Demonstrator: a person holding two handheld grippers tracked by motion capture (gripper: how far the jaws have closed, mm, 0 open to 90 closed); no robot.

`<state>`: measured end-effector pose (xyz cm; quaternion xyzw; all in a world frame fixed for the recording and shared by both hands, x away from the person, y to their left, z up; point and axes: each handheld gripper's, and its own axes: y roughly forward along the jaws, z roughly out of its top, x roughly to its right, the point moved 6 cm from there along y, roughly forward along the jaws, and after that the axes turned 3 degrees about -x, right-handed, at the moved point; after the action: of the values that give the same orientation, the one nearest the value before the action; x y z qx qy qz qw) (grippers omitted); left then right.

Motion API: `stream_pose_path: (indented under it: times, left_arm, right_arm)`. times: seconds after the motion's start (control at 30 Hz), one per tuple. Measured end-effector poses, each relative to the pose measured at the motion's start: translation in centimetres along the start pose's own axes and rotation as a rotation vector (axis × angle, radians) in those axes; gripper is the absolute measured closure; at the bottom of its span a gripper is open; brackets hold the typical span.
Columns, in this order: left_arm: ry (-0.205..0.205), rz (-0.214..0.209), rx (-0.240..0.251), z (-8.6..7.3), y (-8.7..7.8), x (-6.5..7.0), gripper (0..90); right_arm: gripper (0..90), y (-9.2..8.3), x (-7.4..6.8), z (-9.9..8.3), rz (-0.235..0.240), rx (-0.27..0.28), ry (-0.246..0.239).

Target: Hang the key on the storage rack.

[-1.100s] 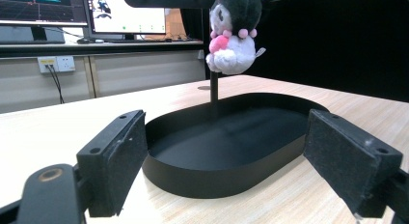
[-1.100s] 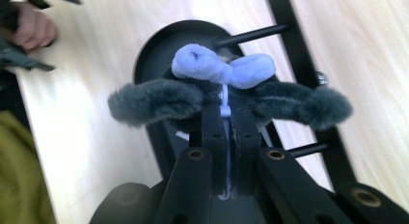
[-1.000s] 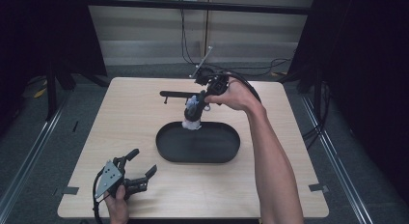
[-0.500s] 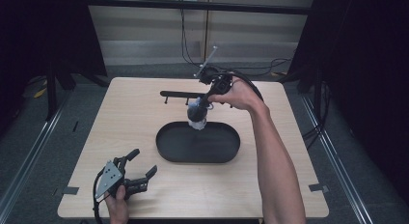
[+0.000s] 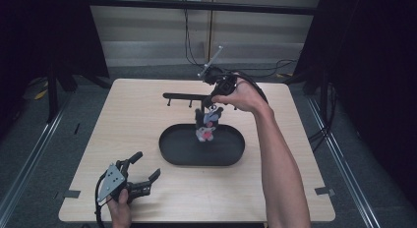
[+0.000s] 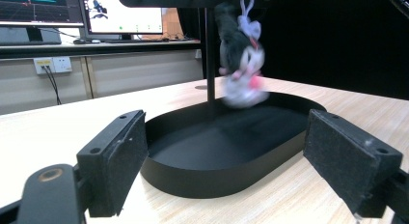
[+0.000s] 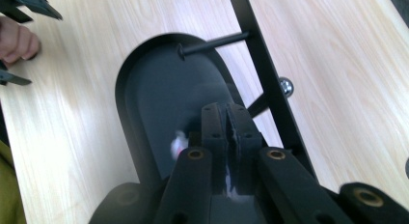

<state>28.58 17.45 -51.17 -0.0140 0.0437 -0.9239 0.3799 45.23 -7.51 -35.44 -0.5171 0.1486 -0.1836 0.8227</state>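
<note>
The small plush toy, dark grey and white with a pink spot (image 5: 207, 125), hangs from its thin white loop, which the right gripper (image 5: 212, 101) clenches between its jaws. Compared with one second ago, the toy hangs a little higher and nearer to the stand's bar, over the far end of the black oval tray (image 5: 172, 156). The black metal stand with a horizontal bar and short pegs (image 5: 184, 96) rises just behind it, very close to the toy. The left gripper (image 5: 142, 175) rests at the near left part of the light wooden table (image 5: 123, 120), jaws released and holding nothing, as before.
</note>
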Motion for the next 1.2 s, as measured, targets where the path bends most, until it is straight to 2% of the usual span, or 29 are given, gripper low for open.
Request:
stream_pose_path:
  times: [0.1, 0.2, 0.27, 0.4, 0.53, 0.63, 0.8, 0.9, 1.03, 1.13, 1.2]
  left_arm:
    - [0.005, 0.003, -0.001, 0.0, 0.0, -0.1, 15.4]
    - [-0.009, -0.006, 0.002, 0.0, 0.0, 0.0, 15.4]
    - [-0.011, -0.006, 0.002, 0.0, 0.0, 0.0, 15.4]
    - [-0.005, 0.0, 0.003, 0.0, 0.0, -0.1, 15.4]
    - [-0.012, 0.0, 0.004, 0.0, 0.0, -0.1, 15.4]
    - [-0.004, 0.001, -0.003, 0.0, 0.0, -0.2, 15.4]
    - [-0.002, 0.001, -0.002, 0.0, 0.0, -0.2, 15.4]
    - [-0.003, 0.003, -0.002, 0.0, 0.0, -0.2, 15.4]
    - [-0.004, 0.001, -0.001, 0.0, 0.0, -0.2, 15.4]
    - [-0.005, 0.005, -0.004, 0.0, 0.0, -0.2, 15.4]
    - [-0.003, 0.005, -0.002, 0.0, 0.0, -0.2, 15.4]
  right_arm:
    - [86.2, -0.2, -0.1, 0.0, 0.003, 0.013, 0.0]
    - [85.0, -0.1, -0.2, 0.0, 0.015, 0.028, 0.008]
    - [85.2, -0.1, -0.2, -0.1, 0.034, 0.038, 0.016]
    - [84.5, -0.2, -0.2, 0.0, 0.036, 0.042, 0.022]
    - [80.2, -0.6, -0.6, -0.1, 0.057, 0.056, 0.015]
    - [78.5, -0.8, -0.8, -0.4, 0.045, 0.066, 0.017]
    - [72.9, -1.6, -1.2, -1.0, 0.043, 0.13, 0.024]
    - [70.3, -1.7, -1.3, -1.6, 0.042, 0.137, 0.033]
    - [68.3, -2.1, -1.9, -1.9, 0.057, 0.157, 0.027]
    - [62.6, -2.5, -2.7, -2.3, 0.068, 0.177, 0.027]
    - [58.9, -2.5, -3.6, -2.6, 0.057, 0.159, 0.007]
